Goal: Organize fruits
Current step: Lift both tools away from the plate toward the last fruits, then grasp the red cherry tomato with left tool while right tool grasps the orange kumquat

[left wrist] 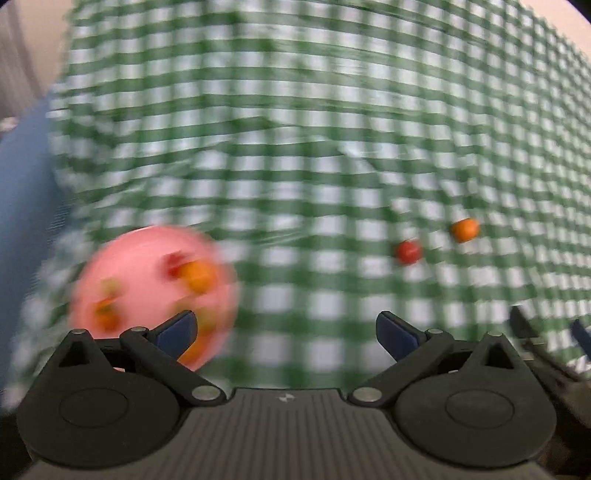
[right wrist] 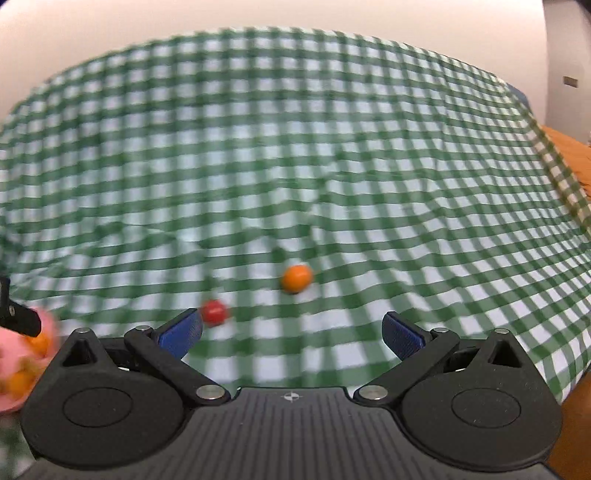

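A wrinkled green checked cloth covers the table, a pale wall behind it. Both the left tongs and right tongs stand wide apart, holding nothing. Right of the blurred pink plate of fruit lie a red ball and an orange ball

Rumpled green-and-white checked cloth covering the whole surface, folds running across it. Behind, plain pale wall. At right, orange-brown wooden floor. At left, blurred blue upholstered shape.
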The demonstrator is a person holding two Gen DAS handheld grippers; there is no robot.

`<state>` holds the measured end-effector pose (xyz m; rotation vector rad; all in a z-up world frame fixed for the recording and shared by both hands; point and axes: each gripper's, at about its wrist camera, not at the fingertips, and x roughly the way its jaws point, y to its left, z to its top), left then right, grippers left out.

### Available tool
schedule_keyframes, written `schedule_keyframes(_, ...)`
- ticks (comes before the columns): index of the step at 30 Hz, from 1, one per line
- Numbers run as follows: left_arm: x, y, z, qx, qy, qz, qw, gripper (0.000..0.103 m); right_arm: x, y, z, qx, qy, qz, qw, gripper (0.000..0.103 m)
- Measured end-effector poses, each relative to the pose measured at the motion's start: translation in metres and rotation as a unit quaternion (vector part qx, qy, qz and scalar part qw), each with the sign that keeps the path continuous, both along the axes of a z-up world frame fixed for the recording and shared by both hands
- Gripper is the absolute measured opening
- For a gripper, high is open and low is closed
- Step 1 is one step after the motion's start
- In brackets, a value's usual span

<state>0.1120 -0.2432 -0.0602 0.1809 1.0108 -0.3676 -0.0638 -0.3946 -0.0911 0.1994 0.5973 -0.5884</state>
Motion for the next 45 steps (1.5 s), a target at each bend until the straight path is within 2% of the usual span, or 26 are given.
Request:
schedule_keyframes(3,0.024,-0.039,-0.021,-0.014,0.017,-0.003,0.9998,0.103,0.030,-0.031,-0.032,-0.027,0.022,0.001,0.999,0.102)
schedule_keyframes(5,0.039,-0.066,-0.036,-0.005,0.015,-0.007,0.9999,0.103,0.048,-0.050,-0.051,-0.040,0.034,0.004,0.999,0.102)
schedule_keyframes(12,0.081,-0.130,-0.096,0.020,0.059,-0.027,0.9977,0.103,0.098,-0.093,-0.095,-0.027,0.058,0.014,0.998,0.102)
schedule_keyframes(17,0.092,-0.143,-0.122,0.026,0.044,-0.030,0.9982,0.103,0.125,-0.110,-0.116,-0.009,0.064,0.039,0.997,0.102)
schedule_keyframes(21,0.105,-0.134,-0.137,0.019,0.068,-0.003,0.9975,0.103,0.148,-0.110,-0.128,-0.027,0.081,0.065,0.994,0.102)
schedule_keyframes(24,0.109,-0.135,-0.143,0.039,0.044,-0.006,0.9983,0.103,0.156,-0.108,-0.131,-0.037,0.073,0.070,0.994,0.102)
schedule_keyframes(28,0.106,-0.133,-0.144,0.038,0.036,-0.011,0.9986,0.103,0.159,-0.112,-0.134,-0.031,0.070,0.071,0.995,0.102)
schedule_keyframes(35,0.093,-0.125,-0.136,0.042,0.069,-0.026,0.9963,0.103,0.164,-0.112,-0.134,-0.040,0.068,0.071,0.994,0.102)
schedule_keyframes(43,0.087,-0.116,-0.134,0.041,0.059,-0.023,0.9972,0.103,0.164,-0.101,-0.134,-0.041,0.067,0.098,0.992,0.102)
schedule_keyframes(45,0.088,-0.114,-0.132,0.039,0.057,-0.022,0.9974,0.098,0.166,-0.105,-0.136,-0.026,0.064,0.094,0.993,0.102)
